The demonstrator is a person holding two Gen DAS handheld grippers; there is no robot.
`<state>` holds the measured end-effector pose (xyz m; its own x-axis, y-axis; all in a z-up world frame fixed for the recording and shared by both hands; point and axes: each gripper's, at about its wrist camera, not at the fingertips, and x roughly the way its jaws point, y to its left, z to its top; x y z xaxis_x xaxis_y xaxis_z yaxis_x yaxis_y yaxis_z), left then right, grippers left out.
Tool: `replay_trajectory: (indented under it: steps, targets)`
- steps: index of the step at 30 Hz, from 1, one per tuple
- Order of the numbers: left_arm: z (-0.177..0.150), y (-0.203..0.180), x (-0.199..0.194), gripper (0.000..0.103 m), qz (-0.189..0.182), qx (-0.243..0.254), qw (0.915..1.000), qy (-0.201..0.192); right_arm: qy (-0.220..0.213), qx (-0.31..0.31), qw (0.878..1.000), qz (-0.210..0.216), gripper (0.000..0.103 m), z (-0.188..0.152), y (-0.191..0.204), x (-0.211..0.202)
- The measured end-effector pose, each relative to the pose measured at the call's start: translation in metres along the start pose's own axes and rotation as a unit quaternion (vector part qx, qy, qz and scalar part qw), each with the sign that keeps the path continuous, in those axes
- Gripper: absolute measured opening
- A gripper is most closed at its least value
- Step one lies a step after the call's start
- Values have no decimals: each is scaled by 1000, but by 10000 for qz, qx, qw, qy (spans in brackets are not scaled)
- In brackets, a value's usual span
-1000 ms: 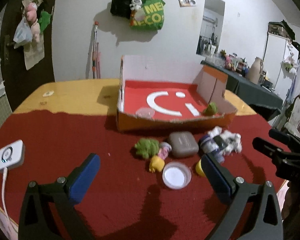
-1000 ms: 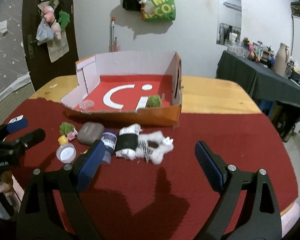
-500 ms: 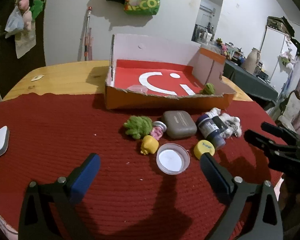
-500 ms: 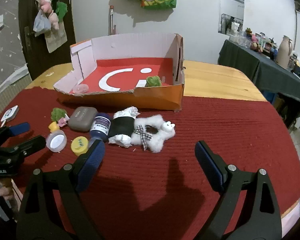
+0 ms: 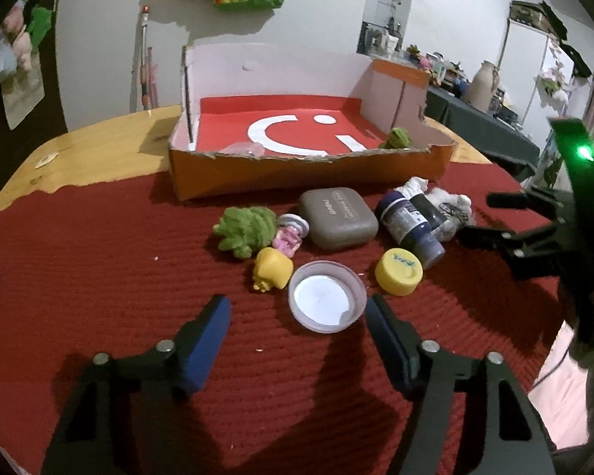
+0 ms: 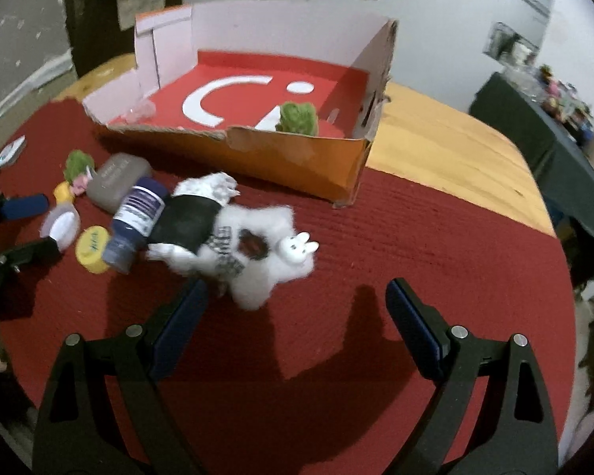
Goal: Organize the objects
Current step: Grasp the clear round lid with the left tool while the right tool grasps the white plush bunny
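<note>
I count two green plush toys: one (image 5: 246, 230) left of centre on the red mat (image 5: 99, 261), one (image 5: 396, 138) inside the cardboard box (image 5: 309, 174) on the wooden bench (image 5: 99, 138). My left gripper (image 5: 297, 328) fingers are closing, empty, with the clear lid (image 5: 327, 301) just ahead. Only the right view shows the white plush (image 6: 265, 253); the right gripper (image 6: 293, 308) is spread apart.

Case (image 5: 338, 217) before box (image 5: 309, 174), bottle (image 5: 410, 223) right, lid (image 5: 326, 297) nearest

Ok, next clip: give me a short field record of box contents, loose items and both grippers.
box: holds a green plush and a clear piece
loose on red cloth: clear lid, yellow cap, grey case, blue bottle, white plush
left gripper: closing, nothing between the pads, lid just ahead
right gripper: open, near white plush
</note>
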<state>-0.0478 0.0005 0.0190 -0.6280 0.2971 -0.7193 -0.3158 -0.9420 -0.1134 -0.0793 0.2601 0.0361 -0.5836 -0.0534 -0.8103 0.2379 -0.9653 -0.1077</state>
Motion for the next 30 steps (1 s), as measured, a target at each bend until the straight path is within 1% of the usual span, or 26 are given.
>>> replay_trajectory:
  steps: [2, 4, 6, 7, 8, 9, 10, 11, 12, 13, 17, 21, 25, 30]
  targets:
    - [1, 0, 1, 64, -35, 4, 10000, 29, 102, -225, 9996, 168, 92, 4, -3, 8]
    - [3, -2, 2, 57, -96, 34, 9999, 59, 148, -349, 9985, 386, 90, 9, -6, 12]
    - [4, -4, 3, 53, -103, 81, 9999, 78, 140, -509, 9973, 508, 90, 13, -5, 14]
    - [4, -5, 3, 47, -145, 103, 9998, 90, 123, -599, 9965, 565, 89, 14, -4, 16]
    - [4, -6, 3, 43, -188, 113, 9997, 109, 114, -643, 9959, 629, 88, 15, -3, 17]
    - [5, -7, 4, 43, -190, 119, 9997, 125, 91, -687, 9950, 725, 83, 16, -2, 17]
    - [5, -8, 5, 43, -175, 133, 9997, 122, 47, -726, 9937, 855, 73, 16, -1, 17]
    - [6, -8, 5, 43, -175, 136, 9997, 113, -17, -753, 9926, 955, 67, 17, 1, 16]
    - [6, -9, 6, 43, -172, 132, 9997, 112, -86, -775, 9915, 1042, 53, 16, 2, 14]
    - [6, -9, 6, 43, -160, 142, 9997, 107, -119, -788, 9911, 1063, 45, 16, 4, 13]
    - [6, -10, 4, 42, -160, 128, 9998, 85, -228, -746, 9922, 969, 42, 10, 9, 6]
    - [6, -9, -3, 42, -241, 123, 9996, 43, -514, -496, 9938, 847, 42, 4, 10, -16]
    - [8, -11, -18, 42, -288, 183, 9993, -143, -893, -268, 9929, 737, 42, -1, 12, -43]
    - [15, -10, -35, 42, -349, 232, 9983, -413, -1240, -30, 9890, 801, 42, -2, 22, -71]
